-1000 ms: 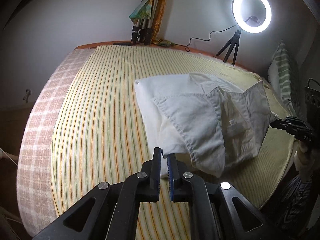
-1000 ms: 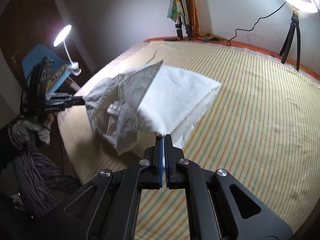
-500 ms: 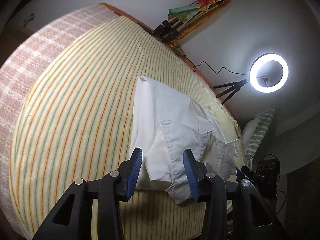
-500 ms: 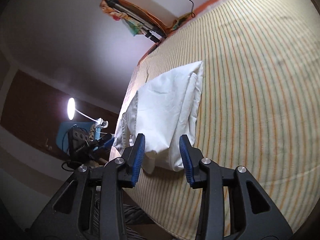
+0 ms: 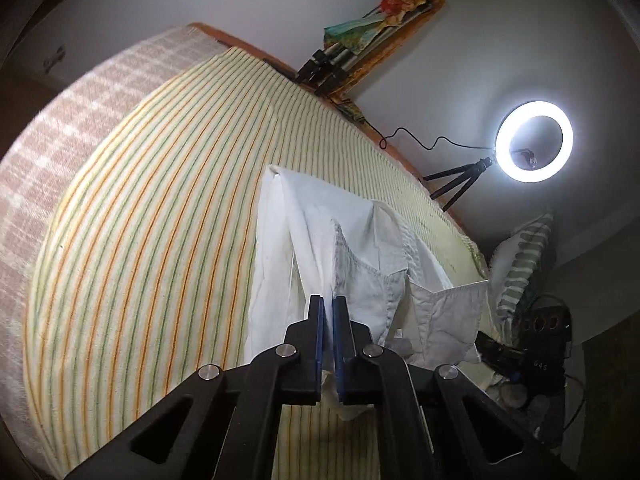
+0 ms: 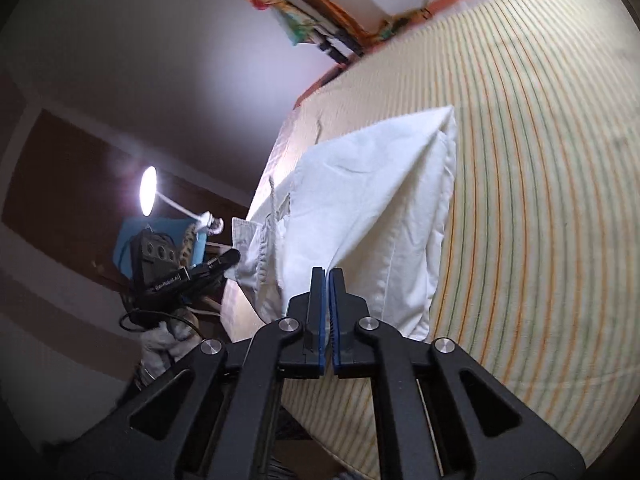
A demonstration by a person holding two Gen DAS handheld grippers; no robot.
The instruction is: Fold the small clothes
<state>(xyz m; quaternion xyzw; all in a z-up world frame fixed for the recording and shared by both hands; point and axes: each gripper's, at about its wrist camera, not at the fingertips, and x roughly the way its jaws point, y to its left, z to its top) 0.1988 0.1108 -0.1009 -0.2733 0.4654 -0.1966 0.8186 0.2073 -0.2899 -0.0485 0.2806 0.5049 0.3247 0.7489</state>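
I work over a bed (image 5: 152,216) spread with a cream sheet (image 6: 540,184) striped in orange and green. Along its left edge, in my left camera, a pink checked cover (image 5: 48,152) shows beside the sheet. A white folded garment (image 5: 316,240) lies on the sheet close to the near edge, its far corner flat on the stripes. At the far edge a ring light on a small black tripod (image 5: 460,184) stands. A green-striped pillow (image 5: 524,256) sits at the right end.
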